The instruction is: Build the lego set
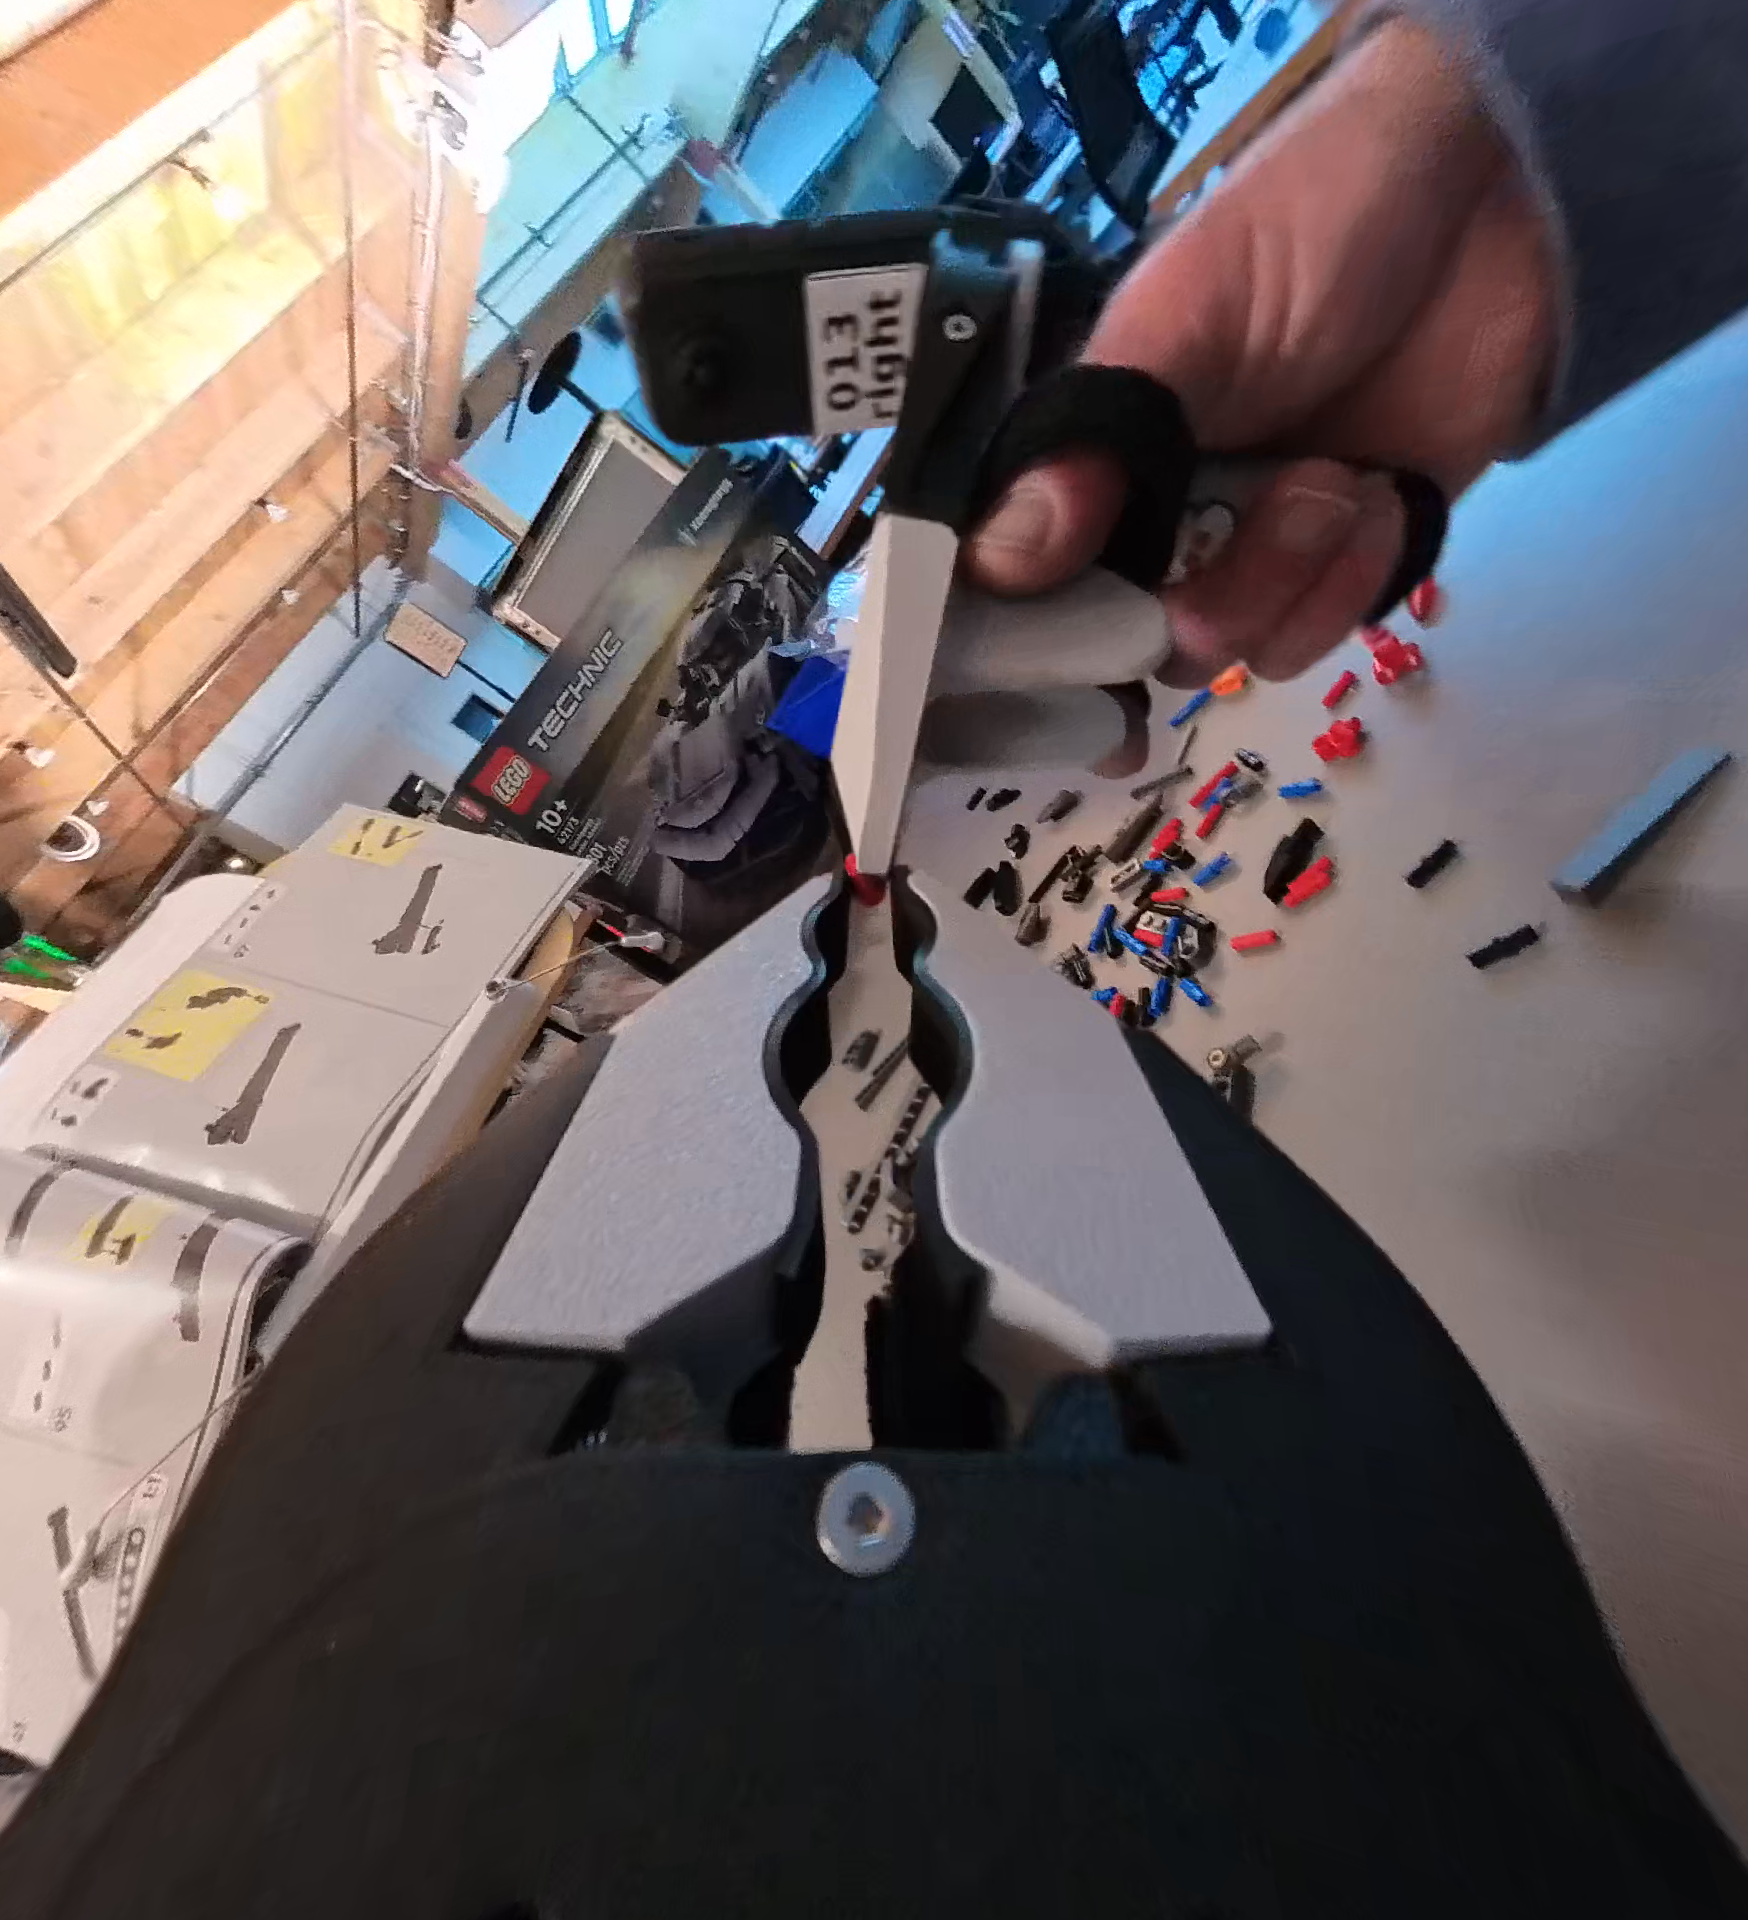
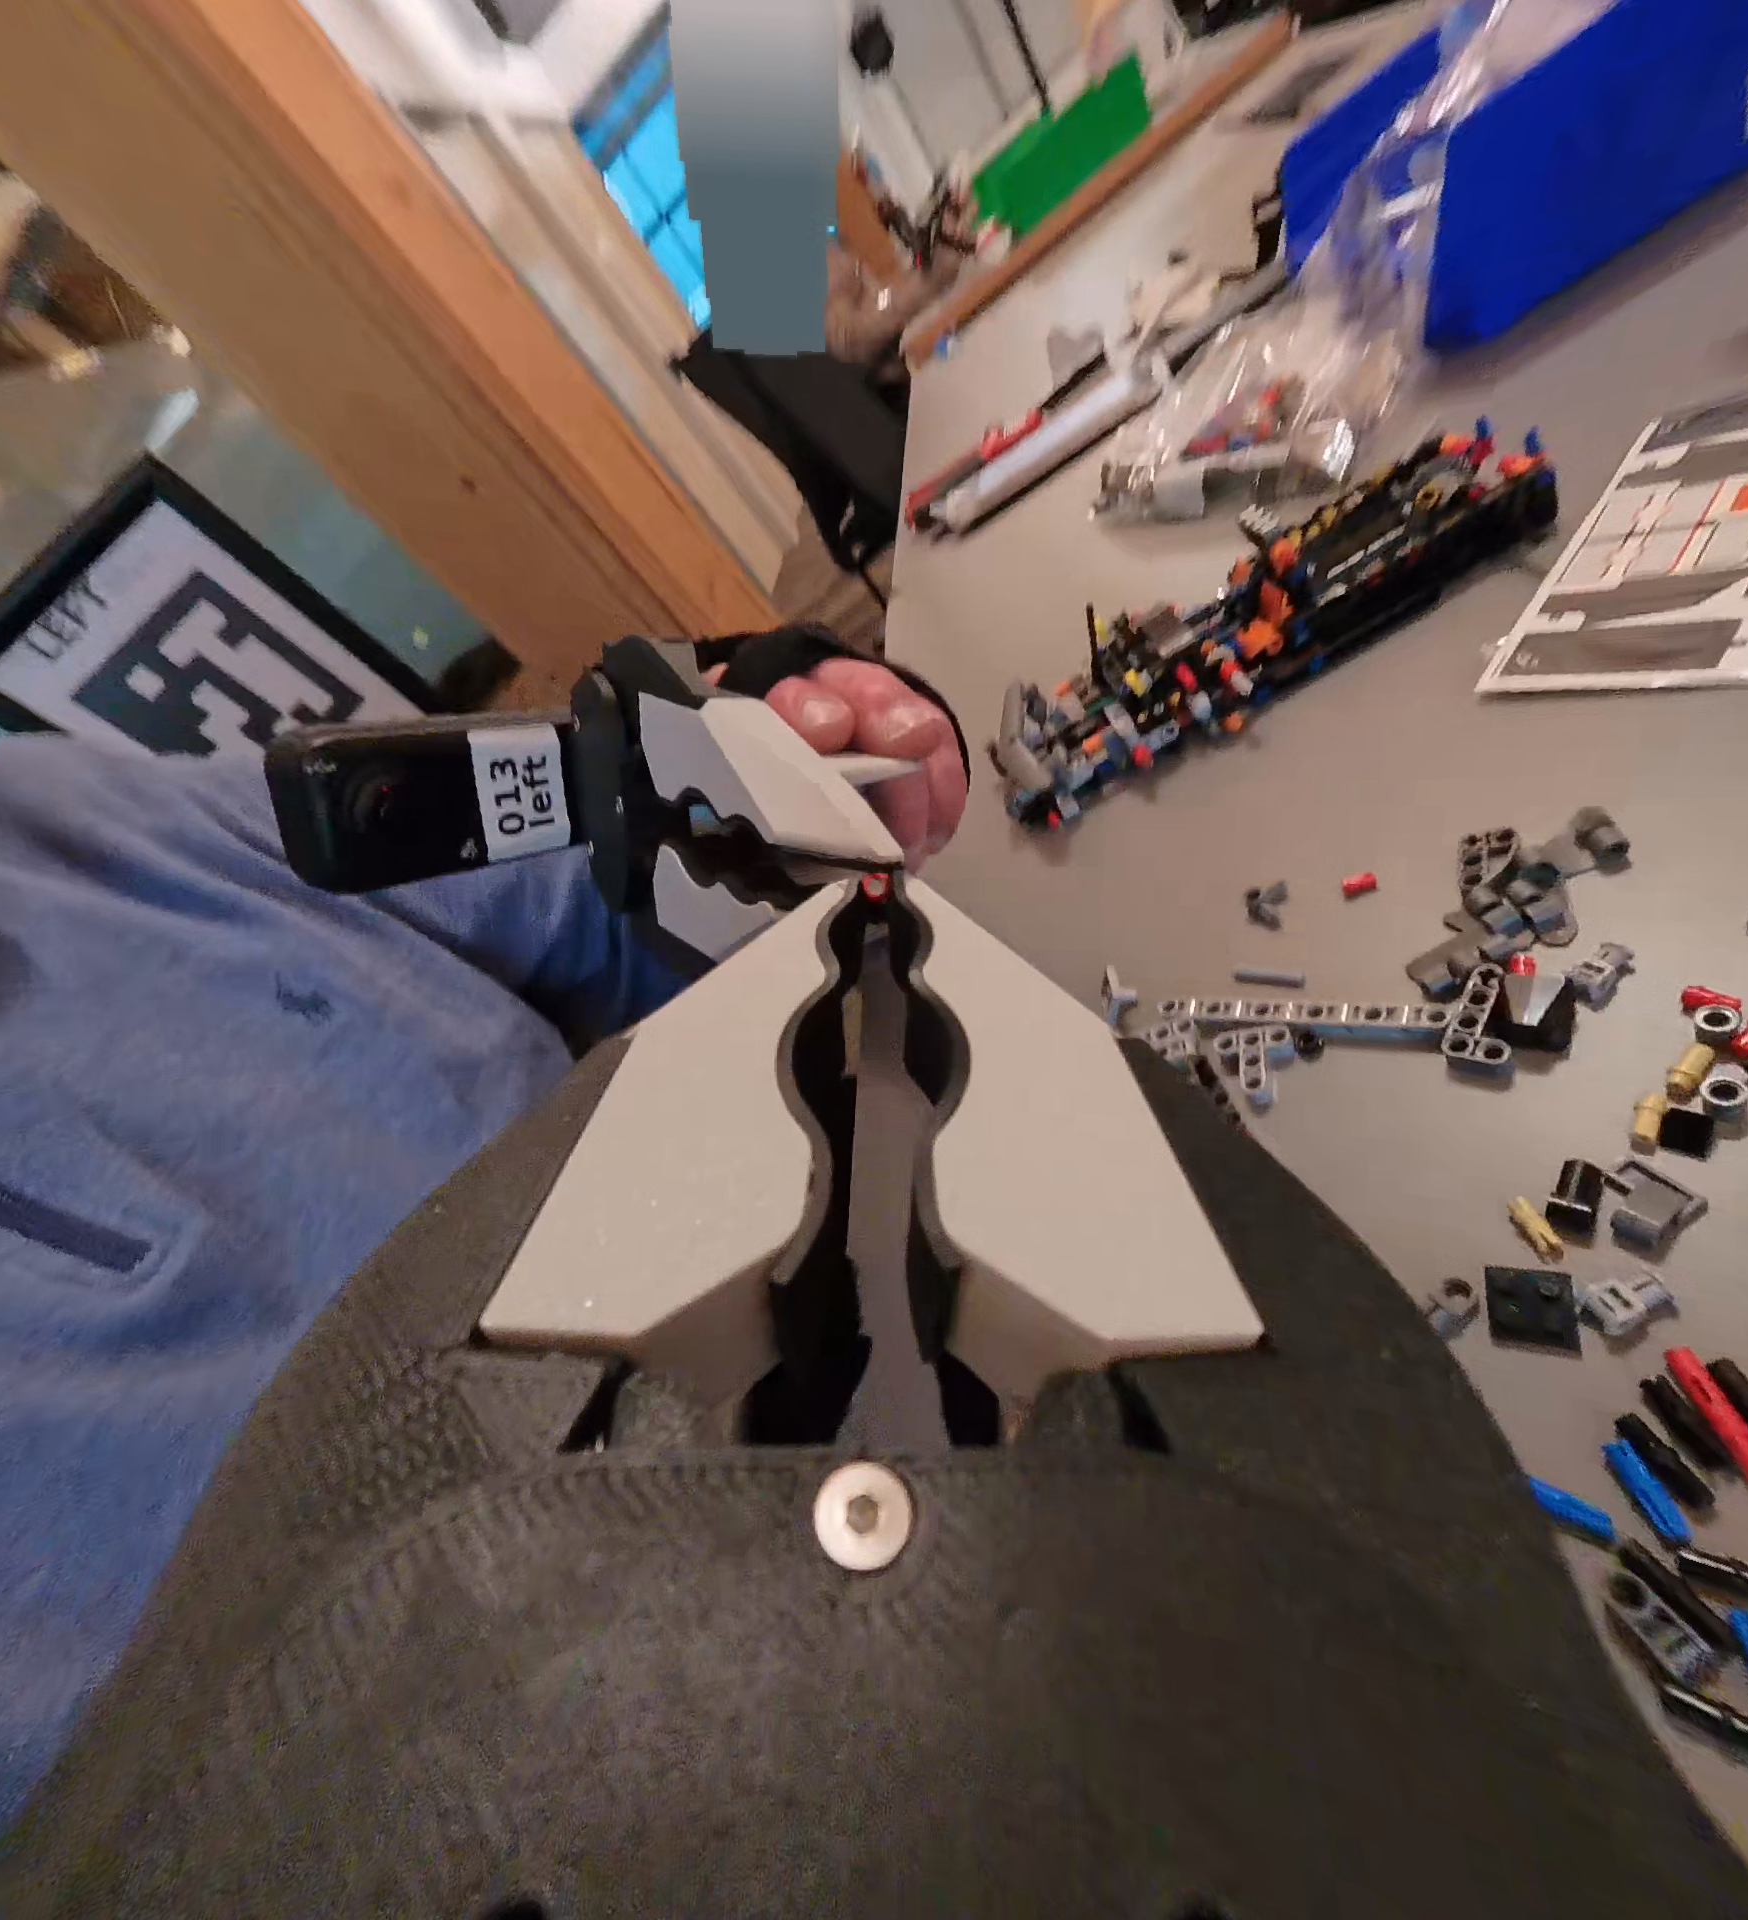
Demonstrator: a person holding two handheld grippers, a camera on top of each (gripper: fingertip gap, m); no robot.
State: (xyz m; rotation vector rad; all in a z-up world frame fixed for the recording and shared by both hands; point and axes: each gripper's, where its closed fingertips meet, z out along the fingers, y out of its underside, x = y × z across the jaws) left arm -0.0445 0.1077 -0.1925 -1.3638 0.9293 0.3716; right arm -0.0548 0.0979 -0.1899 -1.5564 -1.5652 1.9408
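Note:
A small red Lego piece [image 1: 866,883] sits between the fingertips of my left gripper [image 1: 865,891], which is shut on it, held in the air above the grey table [image 1: 1576,1195]. My right gripper [image 1: 875,857] comes down from above, held by a hand, and its tips meet the same piece. In the right wrist view the red piece [image 2: 877,886] is pinched between my right gripper's [image 2: 877,896] tips, and the left gripper [image 2: 885,860] reaches in from the left and touches it. How each grips the piece is partly hidden.
Loose black, blue and red pins [image 1: 1161,914], a grey flat bar [image 1: 1639,821], the set's box [image 1: 641,748] and an open instruction booklet [image 1: 278,1039] lie around. The right wrist view shows a long part-built model [image 2: 1285,623], a sticker sheet [image 2: 1680,551], parts bags [image 2: 1265,416] and loose pieces [image 2: 1576,1039]. The tips of both grippers are at nearly the same place. The grey flat bar [image 1: 1639,821] is about equally far from each gripper, around 20 cm.

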